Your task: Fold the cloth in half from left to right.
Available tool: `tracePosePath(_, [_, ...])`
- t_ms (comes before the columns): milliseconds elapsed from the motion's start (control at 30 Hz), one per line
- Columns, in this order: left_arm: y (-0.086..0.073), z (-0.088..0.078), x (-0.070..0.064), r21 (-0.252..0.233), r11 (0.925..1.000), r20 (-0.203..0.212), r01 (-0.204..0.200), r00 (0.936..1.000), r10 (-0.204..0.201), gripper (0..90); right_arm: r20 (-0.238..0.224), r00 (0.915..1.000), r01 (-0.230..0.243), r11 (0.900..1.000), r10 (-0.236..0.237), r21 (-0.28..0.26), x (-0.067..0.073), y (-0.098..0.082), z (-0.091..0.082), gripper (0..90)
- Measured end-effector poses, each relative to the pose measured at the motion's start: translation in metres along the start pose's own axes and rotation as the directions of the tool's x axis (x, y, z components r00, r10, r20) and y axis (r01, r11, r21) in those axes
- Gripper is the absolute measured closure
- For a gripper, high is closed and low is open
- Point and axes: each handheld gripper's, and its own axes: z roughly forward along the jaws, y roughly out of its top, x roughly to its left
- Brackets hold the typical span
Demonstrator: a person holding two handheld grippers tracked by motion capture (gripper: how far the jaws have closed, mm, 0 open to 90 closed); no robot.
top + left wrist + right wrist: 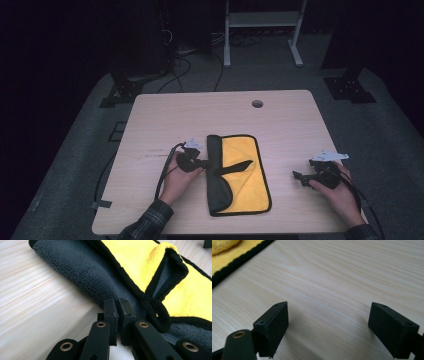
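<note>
A yellow cloth (246, 172) with black trim lies at the table's middle, its grey underside folded over along the left side (218, 180). A corner flap is turned up on the yellow face (172, 262). My left gripper (205, 164) sits at that grey fold's left edge, jaws shut together with the tips (117, 302) pinched into the grey pile (75, 272). My right gripper (298, 176) rests to the right of the cloth, open over bare wood (329, 315), nothing between its fingers. The cloth's black-trimmed edge (227, 258) shows at the top left of the right gripper view.
The wooden table (165, 115) has a round cable hole (257, 103) near its far edge. A black cable (165, 172) trails from the left gripper toward the table's front. Beyond the table stand dark stands and a white frame (262, 20) on grey floor.
</note>
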Motion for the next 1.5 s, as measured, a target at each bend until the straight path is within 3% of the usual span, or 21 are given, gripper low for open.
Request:
tracePosePath(300, [-0.013, -0.02, 0.022, -0.004, 0.9997, -0.046, 0.023, 0.9987, -0.024, 84.2, -0.022, 0.9995, 0.022, 1.0, -0.022, 0.004, 0.001, -0.001, 0.0, 13.0])
tracePosePath(533, [-0.018, -0.037, 0.03, -0.058, 0.9982, -0.089, 0.017, 0.9957, -0.023, 55.7, -0.011, 0.9999, 0.01, 1.0, -0.01, 0.002, 0.0, -0.001, -0.001, 15.2])
tracePosePath(667, [-0.028, -0.047, 0.036, -0.061, 0.9979, -0.102, 0.022, 0.9943, -0.029, 39.4, -0.004, 1.0, 0.007, 1.0, -0.007, -0.014, -0.002, 0.0, -0.002, 28.2])
tracePosePath(800, [-0.04, -0.057, 0.042, -0.045, 0.999, -0.154, 0.002, 0.9881, -0.009, 30.8, 0.004, 1.0, 0.0, 1.0, 0.0, -0.011, -0.002, 0.003, -0.003, 34.2])
tracePosePath(1167, [-0.071, -0.071, 0.046, 0.015, 0.9998, -0.181, -0.015, 0.9833, 0.018, 23.1, -0.056, 0.9983, -0.018, 0.997, 0.014, -0.074, 0.005, 0.018, -0.007, 49.2])
tracePosePath(1300, [-0.076, -0.074, 0.047, 0.002, 0.9993, -0.185, -0.038, 0.9821, 0.038, 20.7, -0.072, 0.9974, -0.004, 0.997, -0.001, -0.073, 0.01, 0.027, -0.007, 50.5])
tracePosePath(1433, [-0.082, -0.07, 0.046, -0.014, 0.9942, -0.211, -0.107, 0.9723, 0.101, 15.3, -0.116, 0.9929, 0.019, 0.997, -0.027, -0.071, 0.018, 0.035, -0.005, 53.9])
tracePosePath(1500, [-0.085, -0.067, 0.046, -0.036, 0.9912, -0.198, -0.127, 0.973, 0.118, 9.0, -0.122, 0.9916, 0.035, 0.997, -0.043, -0.066, 0.022, 0.04, -0.003, 53.3])
